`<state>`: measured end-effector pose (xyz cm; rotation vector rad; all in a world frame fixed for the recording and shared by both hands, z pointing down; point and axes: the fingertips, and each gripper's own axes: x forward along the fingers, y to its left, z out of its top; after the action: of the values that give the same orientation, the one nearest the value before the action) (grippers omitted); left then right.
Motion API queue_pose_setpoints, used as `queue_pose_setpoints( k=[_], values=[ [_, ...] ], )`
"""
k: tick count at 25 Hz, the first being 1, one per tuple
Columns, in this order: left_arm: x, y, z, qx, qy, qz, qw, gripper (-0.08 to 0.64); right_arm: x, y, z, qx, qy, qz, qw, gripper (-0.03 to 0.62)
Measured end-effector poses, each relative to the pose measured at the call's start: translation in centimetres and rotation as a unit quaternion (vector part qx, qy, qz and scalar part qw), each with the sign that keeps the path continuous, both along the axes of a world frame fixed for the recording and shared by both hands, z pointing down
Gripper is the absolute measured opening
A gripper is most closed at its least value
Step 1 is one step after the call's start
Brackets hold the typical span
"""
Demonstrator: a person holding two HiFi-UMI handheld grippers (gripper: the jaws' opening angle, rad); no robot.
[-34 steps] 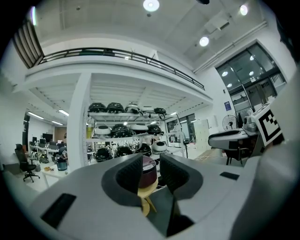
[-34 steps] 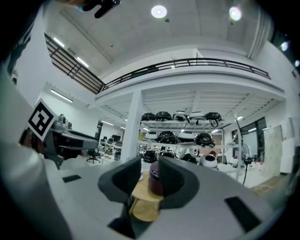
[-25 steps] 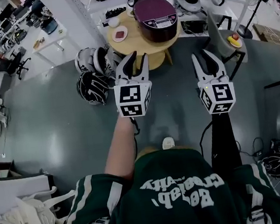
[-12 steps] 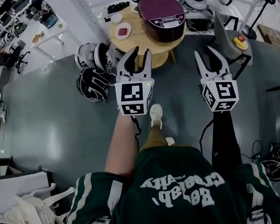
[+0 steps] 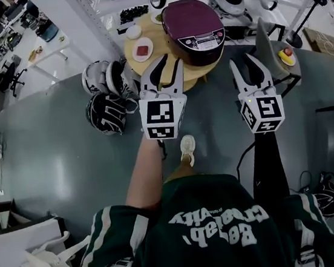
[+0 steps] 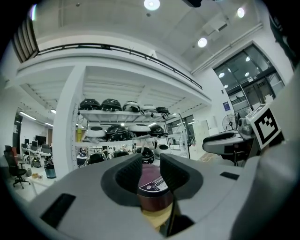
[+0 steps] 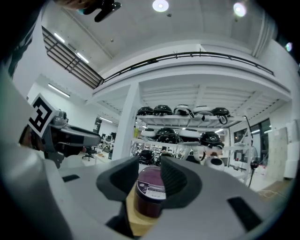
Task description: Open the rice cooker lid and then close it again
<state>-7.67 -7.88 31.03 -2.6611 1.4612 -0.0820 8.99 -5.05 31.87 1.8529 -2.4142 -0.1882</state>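
Note:
The dark maroon rice cooker (image 5: 193, 24) stands with its lid down on a round wooden table (image 5: 129, 45) ahead of me. Both grippers point level towards it and stop short of it. My left gripper (image 5: 162, 64) is open and empty, its tips near the table's front edge. My right gripper (image 5: 248, 61) is open, has just been opening its jaws, and has nothing between them. In the left gripper view the cooker (image 6: 152, 186) shows through the gap of the left gripper (image 6: 151, 165). The right gripper view frames the cooker (image 7: 149, 194) between the jaws of the right gripper (image 7: 150, 168).
A plate with something red (image 5: 142, 49) and a small white bowl (image 5: 133, 31) share the table. Several black and white cookers (image 5: 107, 104) lie on the floor at the left. A grey stand with a red button (image 5: 284, 53) is at the right. Shelves of cookers (image 6: 122, 105) stand behind.
The person has walked towards the table, so the cooker is nearer and both grippers have advanced with it. The right jaws stand a little wider.

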Motion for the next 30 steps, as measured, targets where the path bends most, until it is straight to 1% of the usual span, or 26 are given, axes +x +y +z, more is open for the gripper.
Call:
queue_pose_setpoints(
  k=[7, 10, 17, 22, 25, 30],
  values=[
    [1.1, -8.6, 0.7, -0.012, 0.007, 0.021, 0.9997, 0.104, 0.4, -8.2, -0.1, -0.007, 0.002, 0.011, 1.000, 0.153],
    [1.6, -11.5, 1.1, -0.018, 0.008, 0.031, 0.9993, 0.104, 0.7, -11.0, 0.3, -0.014, 0.002, 0.014, 1.000, 0.155],
    [2.3, -16.6, 2.3, -0.021, 0.000, 0.052, 0.9984, 0.105, 0.2, -16.3, 1.1, -0.022, 0.006, 0.017, 1.000, 0.160],
    [3.2, -19.1, 3.1, -0.021, 0.000, 0.069, 0.9974, 0.105, 0.3, -18.8, 2.2, -0.035, 0.014, 0.018, 0.999, 0.158],
    [3.7, -20.3, 3.8, -0.027, -0.001, 0.074, 0.9969, 0.105, 0.4, -19.9, 3.4, -0.057, 0.013, 0.010, 0.998, 0.156],
    [4.2, -22.1, 4.9, -0.040, -0.003, 0.073, 0.9965, 0.104, 0.0, -21.3, 6.2, -0.116, 0.017, -0.018, 0.993, 0.158]
  ],
)
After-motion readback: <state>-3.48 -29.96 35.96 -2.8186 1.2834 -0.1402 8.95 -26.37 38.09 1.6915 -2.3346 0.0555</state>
